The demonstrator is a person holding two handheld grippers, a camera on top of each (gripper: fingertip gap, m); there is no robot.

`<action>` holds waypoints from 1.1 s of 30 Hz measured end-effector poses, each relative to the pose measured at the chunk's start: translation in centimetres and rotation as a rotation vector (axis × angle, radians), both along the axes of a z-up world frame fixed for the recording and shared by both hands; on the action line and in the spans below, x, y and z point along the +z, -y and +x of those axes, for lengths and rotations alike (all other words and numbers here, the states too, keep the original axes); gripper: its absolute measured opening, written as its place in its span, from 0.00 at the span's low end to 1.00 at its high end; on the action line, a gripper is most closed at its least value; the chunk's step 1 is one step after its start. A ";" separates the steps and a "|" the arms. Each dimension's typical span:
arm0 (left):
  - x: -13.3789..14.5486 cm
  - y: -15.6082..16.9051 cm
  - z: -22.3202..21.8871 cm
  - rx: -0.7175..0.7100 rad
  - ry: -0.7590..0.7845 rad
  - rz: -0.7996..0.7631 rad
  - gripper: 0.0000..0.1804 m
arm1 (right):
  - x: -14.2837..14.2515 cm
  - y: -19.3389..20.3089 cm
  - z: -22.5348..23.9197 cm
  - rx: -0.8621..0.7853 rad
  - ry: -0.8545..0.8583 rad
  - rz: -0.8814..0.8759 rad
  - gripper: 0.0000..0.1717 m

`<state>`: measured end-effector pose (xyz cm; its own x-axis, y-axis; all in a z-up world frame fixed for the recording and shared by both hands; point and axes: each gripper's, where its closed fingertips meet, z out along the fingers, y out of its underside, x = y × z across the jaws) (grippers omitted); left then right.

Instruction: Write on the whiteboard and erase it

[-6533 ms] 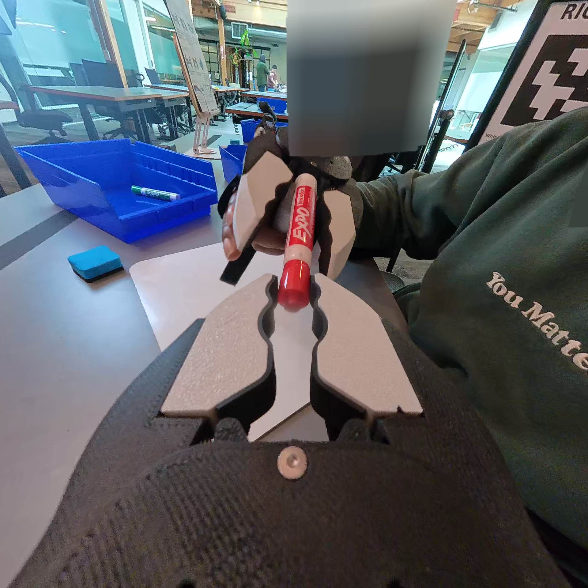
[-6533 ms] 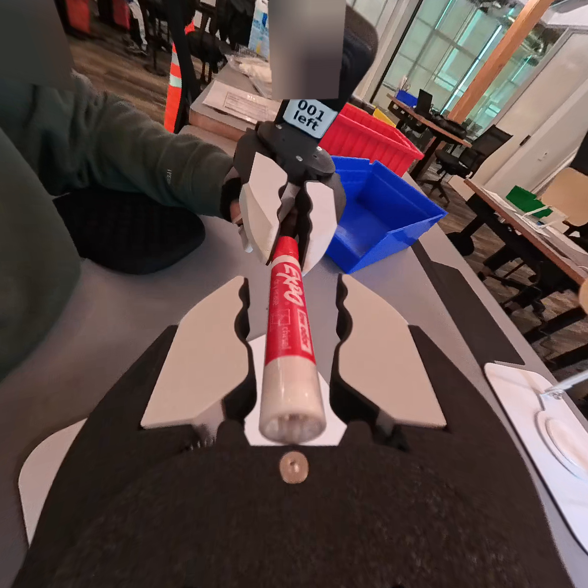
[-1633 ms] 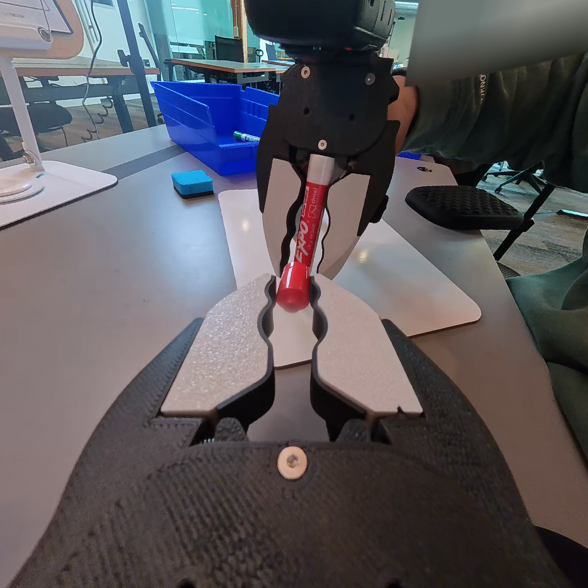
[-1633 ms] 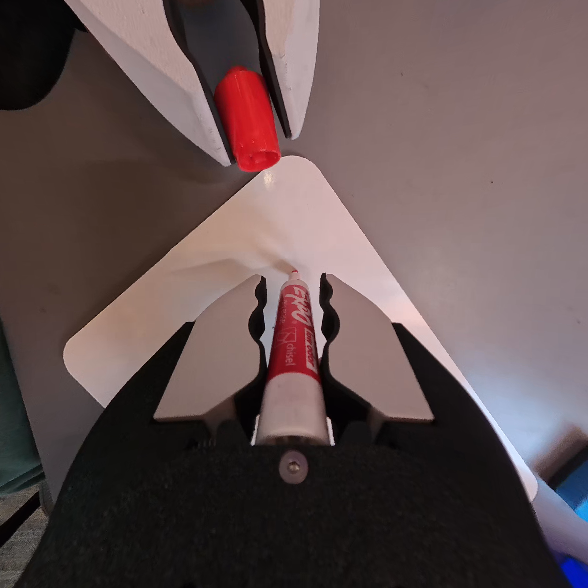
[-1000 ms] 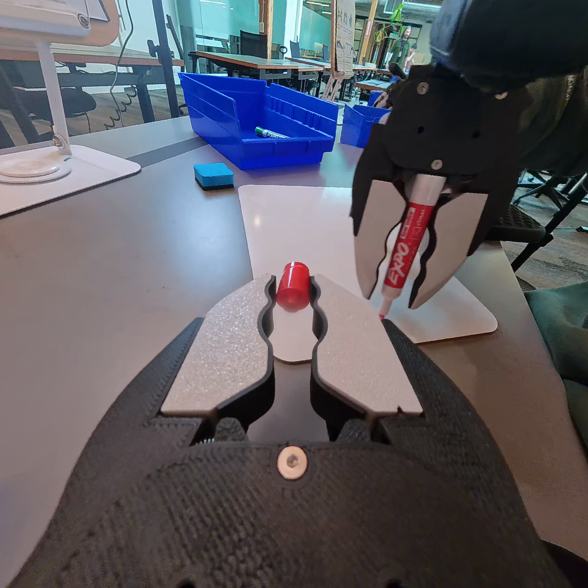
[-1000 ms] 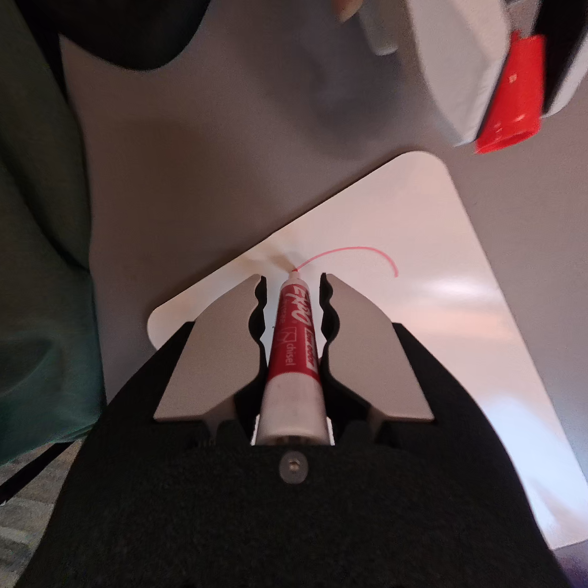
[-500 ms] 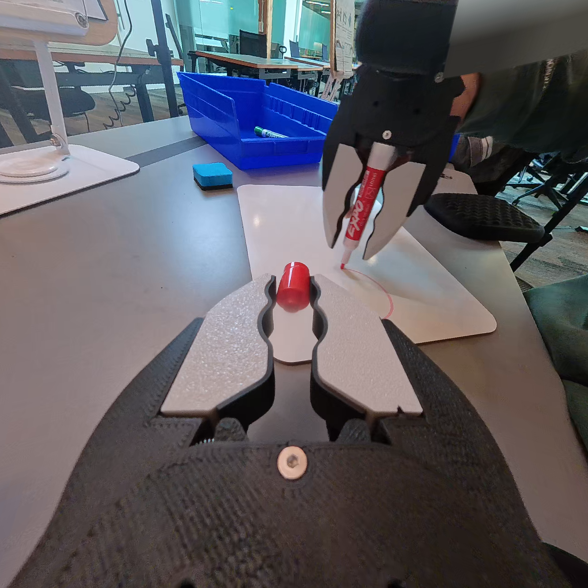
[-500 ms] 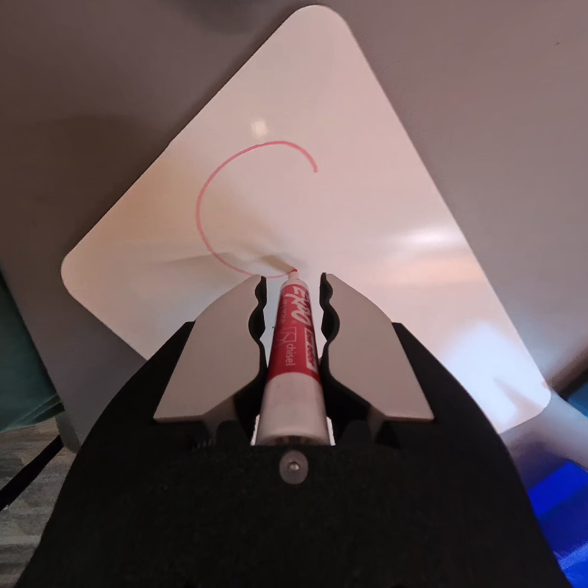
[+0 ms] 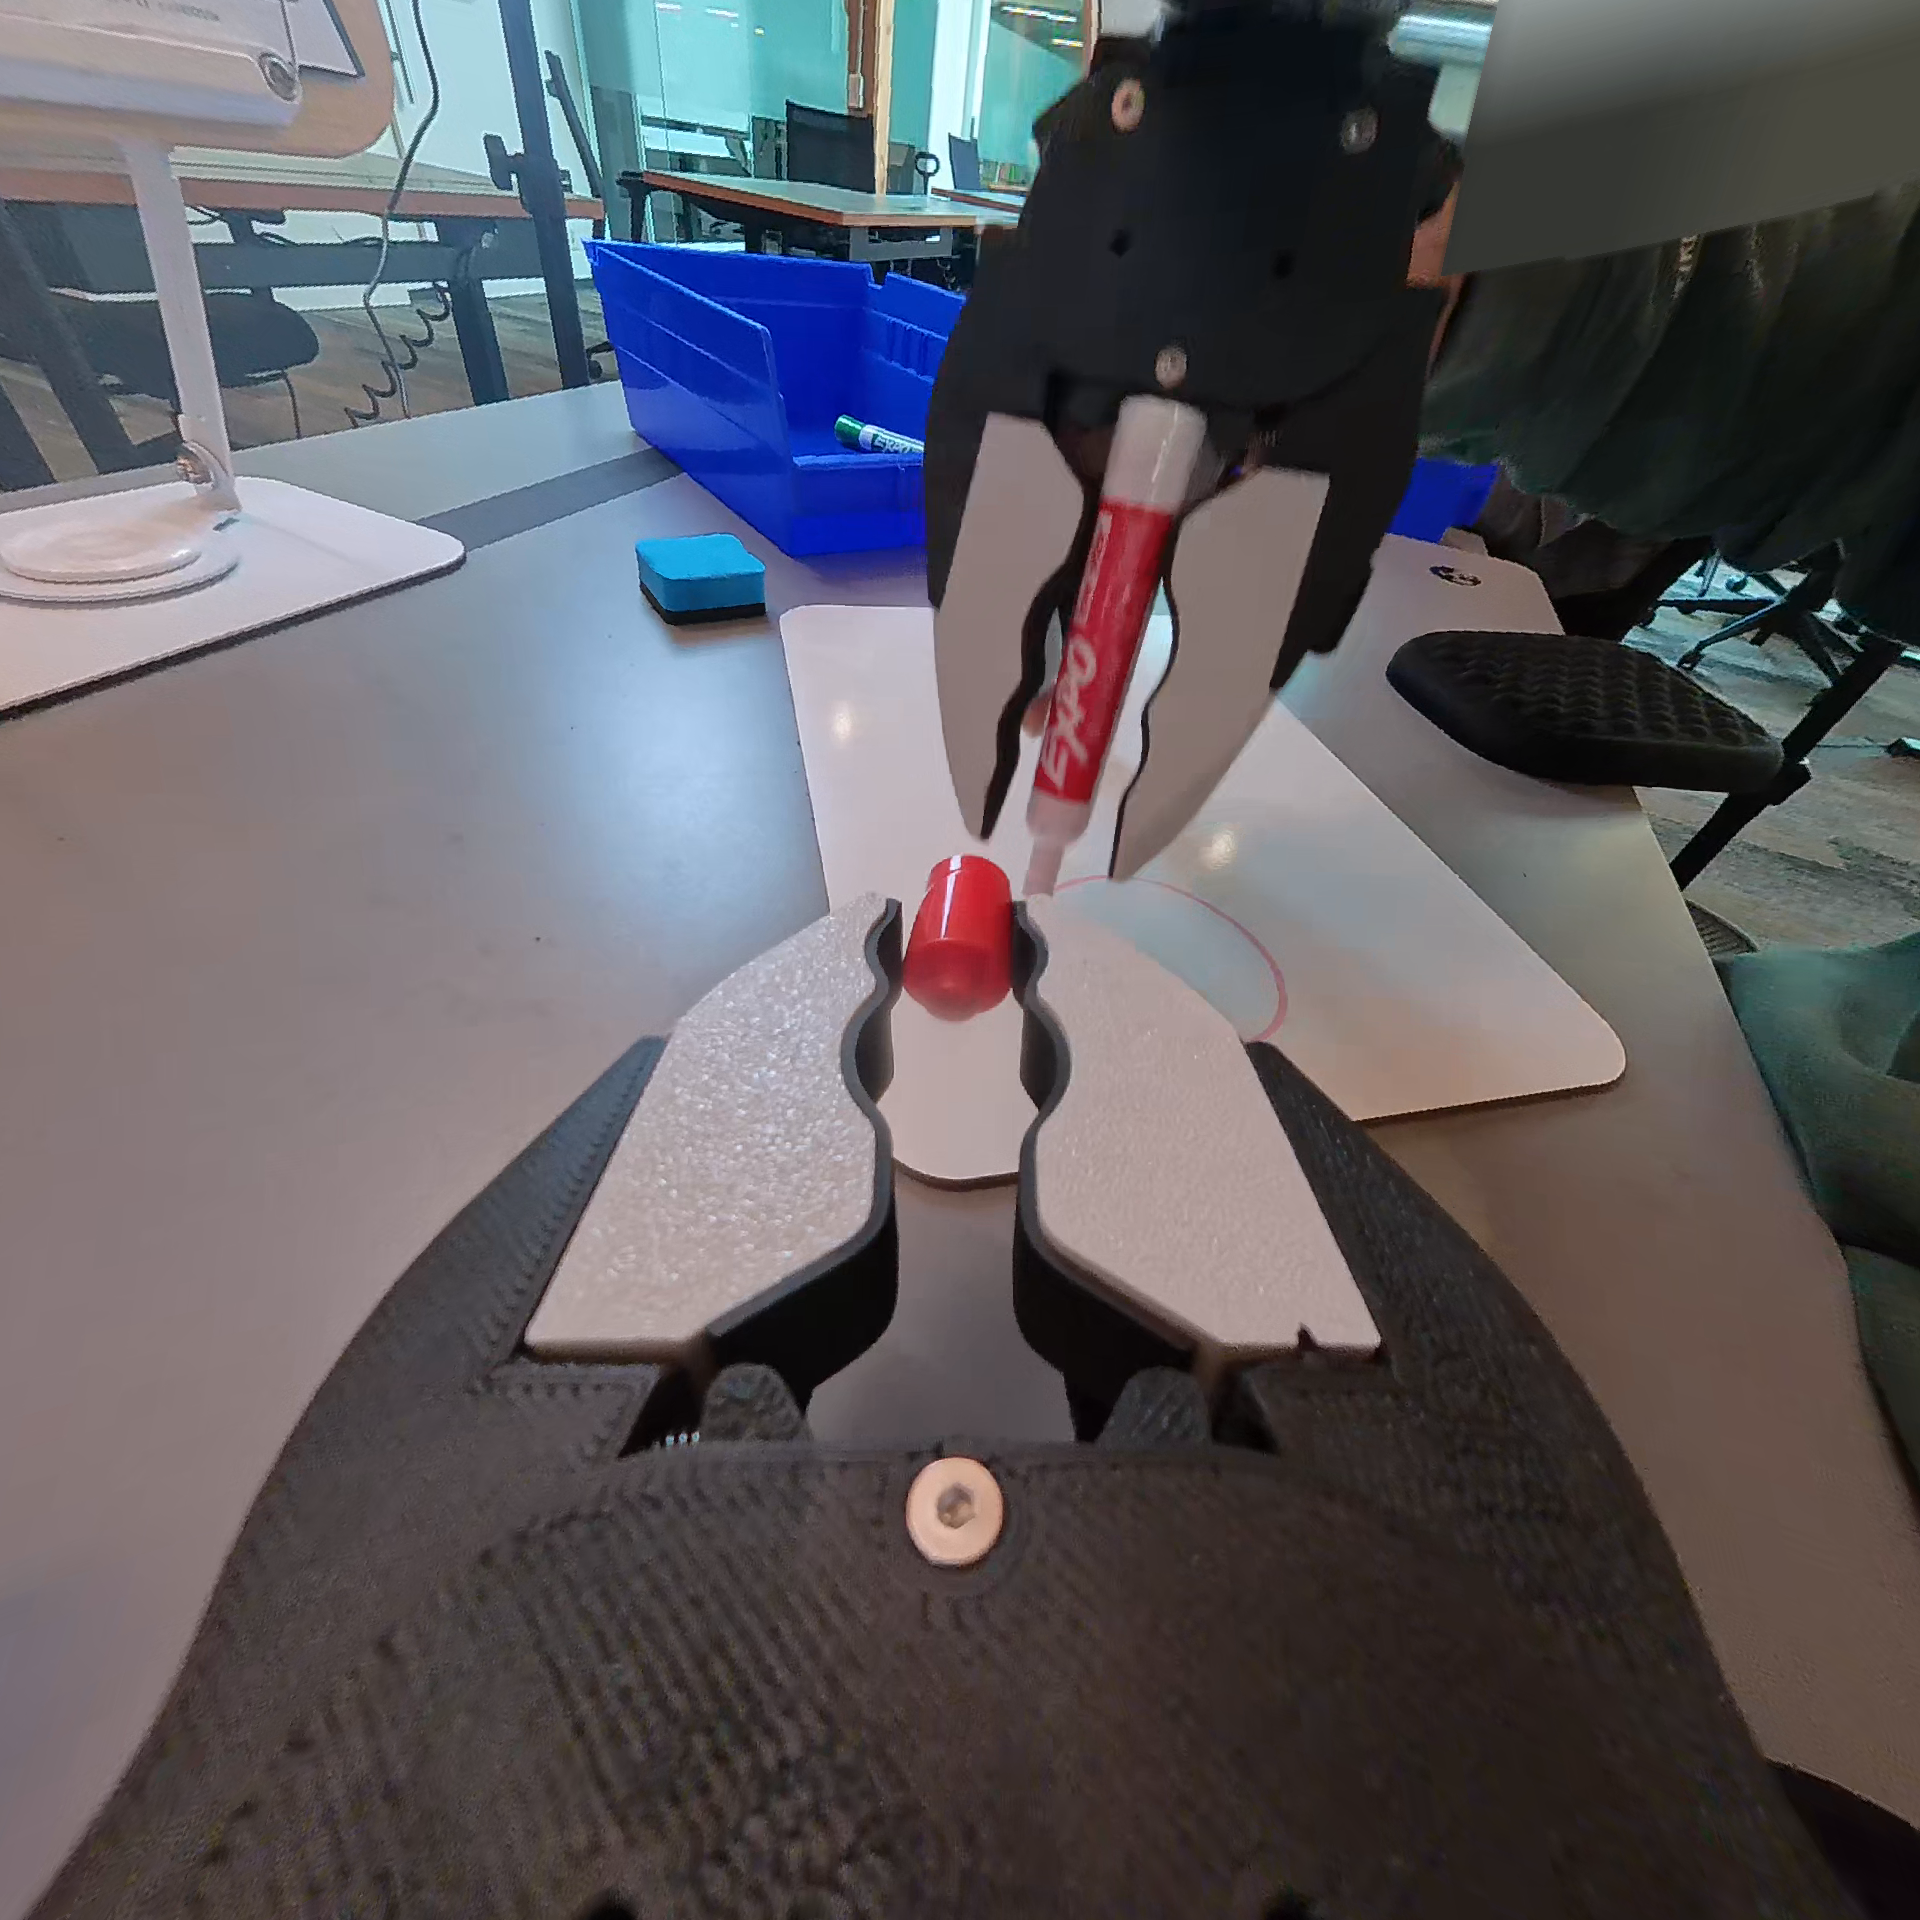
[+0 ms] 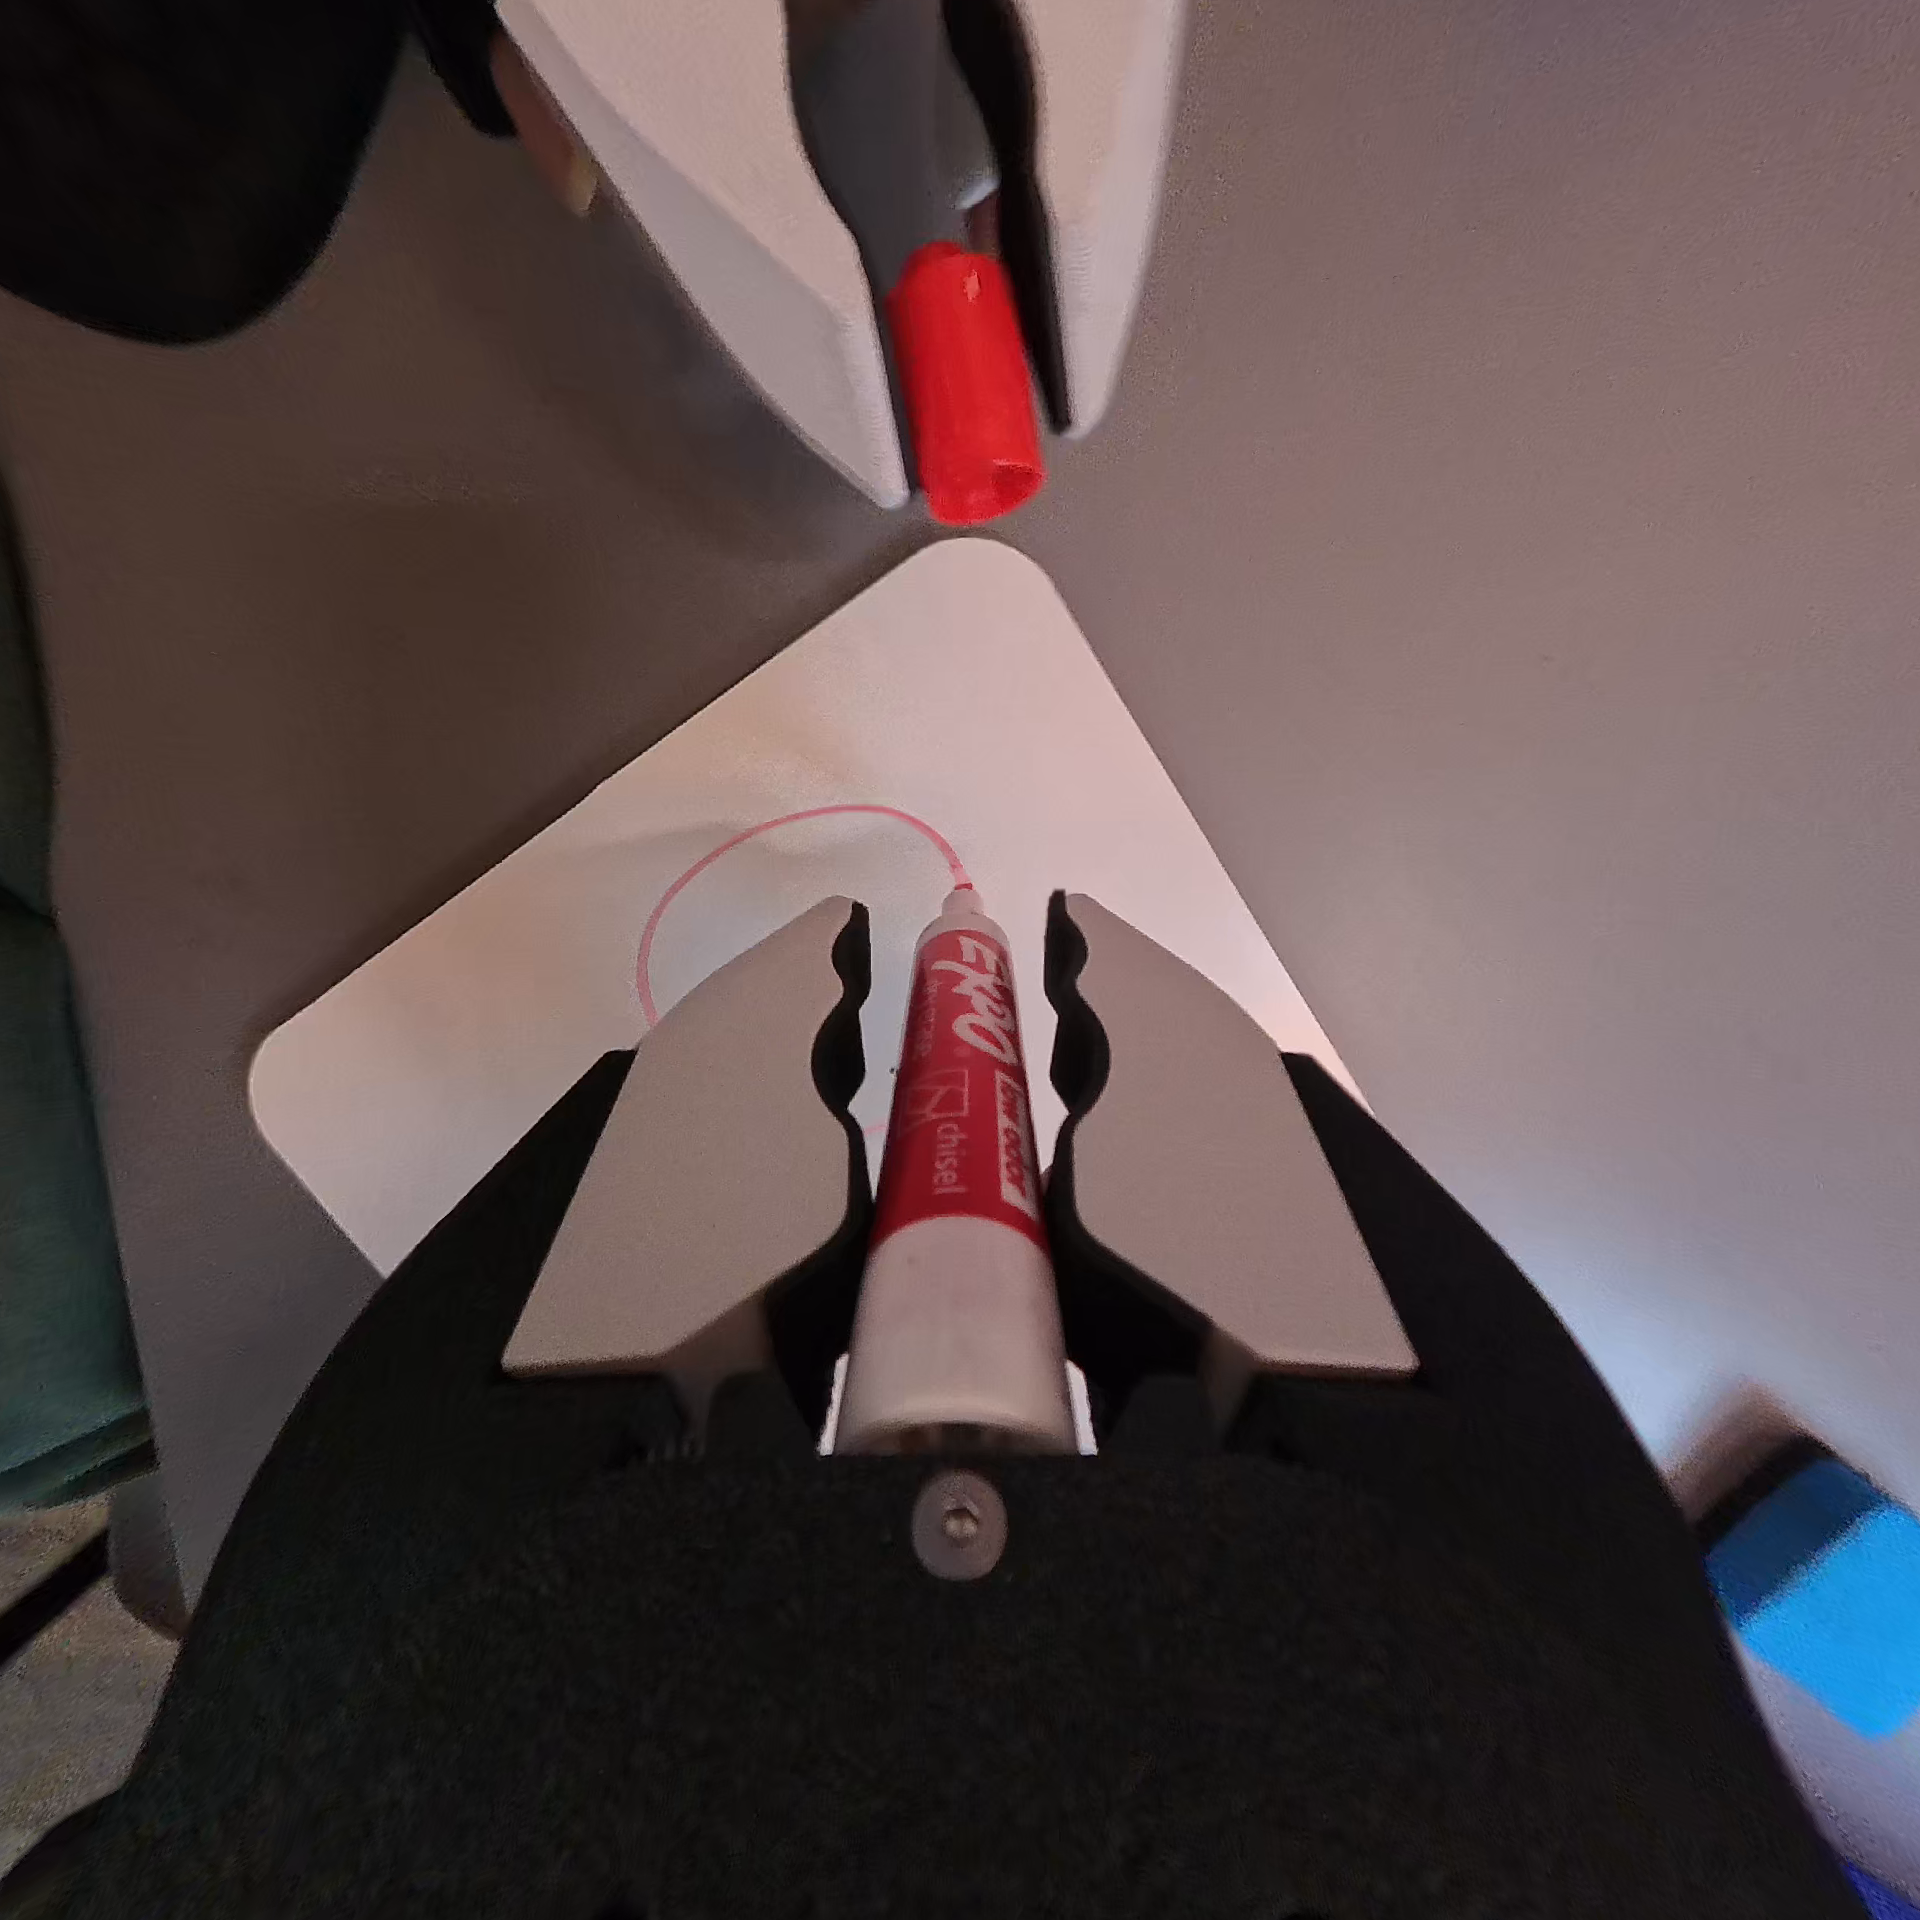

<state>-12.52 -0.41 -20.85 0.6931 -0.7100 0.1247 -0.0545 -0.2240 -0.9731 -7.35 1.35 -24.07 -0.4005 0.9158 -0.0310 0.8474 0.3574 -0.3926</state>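
My left gripper (image 9: 958, 935) is shut on the red marker cap (image 9: 956, 943) and holds it just above the near corner of the white whiteboard (image 9: 1382, 935). My right gripper (image 10: 954, 914) is shut on the uncapped red marker (image 10: 961, 1101), gripped deep between the fingers. The marker tip touches the whiteboard (image 10: 935, 707) at the end of a red circle line (image 10: 717, 862). In the left wrist view the right gripper (image 9: 1049, 831) points down with the marker (image 9: 1101, 644) beside the cap, and the red circle (image 9: 1262, 966) shows on the board. The cap (image 10: 966, 384) also shows in the right wrist view.
A blue eraser (image 9: 701, 577) lies on the grey table (image 9: 364, 883) left of the board; it also shows in the right wrist view (image 10: 1829, 1600). A blue bin (image 9: 758, 416) with a green marker (image 9: 878, 436) stands behind. A white stand base (image 9: 156, 582) sits far left. A person's green sleeve (image 9: 1683, 353) is at right. Across from one pair of fingers to the other is roughly 7 cm.
The right gripper has drawn the red line round into a nearly closed circle, its tip coming back beside the cap. The left gripper has kept hold of the cap, almost still.
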 end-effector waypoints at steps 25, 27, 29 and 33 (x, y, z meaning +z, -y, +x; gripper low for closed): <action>0.3 0.3 0.3 -0.024 0.012 0.004 0.11 | -1.7 -3.9 3.2 -0.107 0.007 0.005 0.19; 0.3 0.3 0.3 -0.024 0.012 0.005 0.11 | -1.7 -4.0 3.1 -0.107 0.008 0.004 0.20; 0.3 0.3 0.3 -0.026 0.013 0.004 0.11 | -1.8 -4.1 3.0 -0.107 0.011 0.007 0.20; 0.3 0.3 0.4 -0.028 0.011 0.004 0.11 | -1.9 -4.2 3.0 -0.110 0.014 0.006 0.19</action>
<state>-12.15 -0.72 -20.55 0.6719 -0.7293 0.1289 -0.0501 -0.2185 -0.9746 -4.35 5.54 -25.98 -0.2973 0.9543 -0.0305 0.8869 0.2641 -0.3790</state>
